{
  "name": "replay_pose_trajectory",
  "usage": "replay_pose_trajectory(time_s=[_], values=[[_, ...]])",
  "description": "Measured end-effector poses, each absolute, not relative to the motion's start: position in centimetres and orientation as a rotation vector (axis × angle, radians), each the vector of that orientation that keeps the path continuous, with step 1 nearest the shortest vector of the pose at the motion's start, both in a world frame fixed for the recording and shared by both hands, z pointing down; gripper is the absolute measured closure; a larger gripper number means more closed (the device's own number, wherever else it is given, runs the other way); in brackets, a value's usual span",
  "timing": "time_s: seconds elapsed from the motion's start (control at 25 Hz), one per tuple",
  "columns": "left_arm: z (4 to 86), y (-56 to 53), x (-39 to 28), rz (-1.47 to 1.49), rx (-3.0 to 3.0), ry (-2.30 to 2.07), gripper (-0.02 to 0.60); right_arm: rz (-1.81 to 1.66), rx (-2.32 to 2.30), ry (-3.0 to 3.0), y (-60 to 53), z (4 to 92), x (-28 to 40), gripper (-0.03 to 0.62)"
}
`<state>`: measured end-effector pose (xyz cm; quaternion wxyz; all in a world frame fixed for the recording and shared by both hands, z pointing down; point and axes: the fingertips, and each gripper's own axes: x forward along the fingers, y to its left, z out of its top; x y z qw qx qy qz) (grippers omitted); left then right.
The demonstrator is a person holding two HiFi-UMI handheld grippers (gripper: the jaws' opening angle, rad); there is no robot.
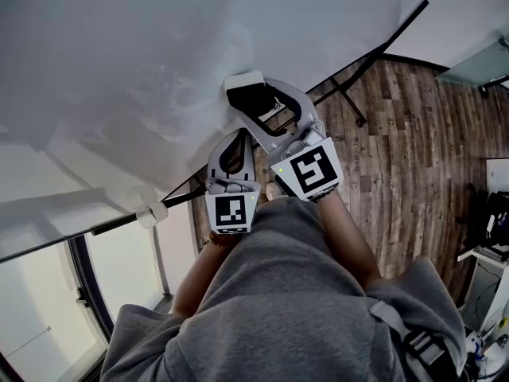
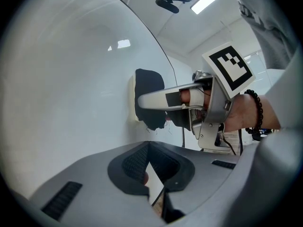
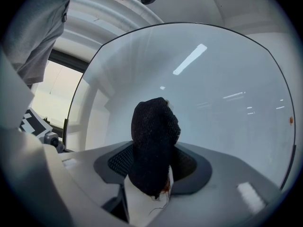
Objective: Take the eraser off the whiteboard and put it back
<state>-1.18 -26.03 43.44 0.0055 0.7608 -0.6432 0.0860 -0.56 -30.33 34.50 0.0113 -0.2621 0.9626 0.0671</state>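
The eraser [image 1: 243,81], a white block with black felt [image 2: 147,82], rests flat against the whiteboard [image 1: 143,62]. My right gripper [image 1: 256,106] is shut on it, with one grey finger [image 2: 156,97] lying across the felt. In the right gripper view the dark felt [image 3: 154,126] fills the space between the jaws, with the glossy board [image 3: 227,93] behind it. My left gripper [image 1: 237,138] hovers just below and beside the right one. It points at the board [image 2: 71,79], its jaws [image 2: 149,148] together with nothing in them.
The whiteboard's dark frame edge and stand leg [image 1: 350,102] run down to a wood floor [image 1: 398,157]. A white knob [image 1: 149,215] sits on the frame's lower edge. A window [image 1: 48,309] is at the lower left, and equipment [image 1: 493,221] stands at the right.
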Motion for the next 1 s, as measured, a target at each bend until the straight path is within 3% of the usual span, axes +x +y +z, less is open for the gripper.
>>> replay_pose_trajectory(time_s=[1.0], values=[[43.4,-24.5,-2.1,0.263,2.365,-2.029,0.574,0.088,-0.876,2.994,-30.5,35.4,-0.5,0.375]])
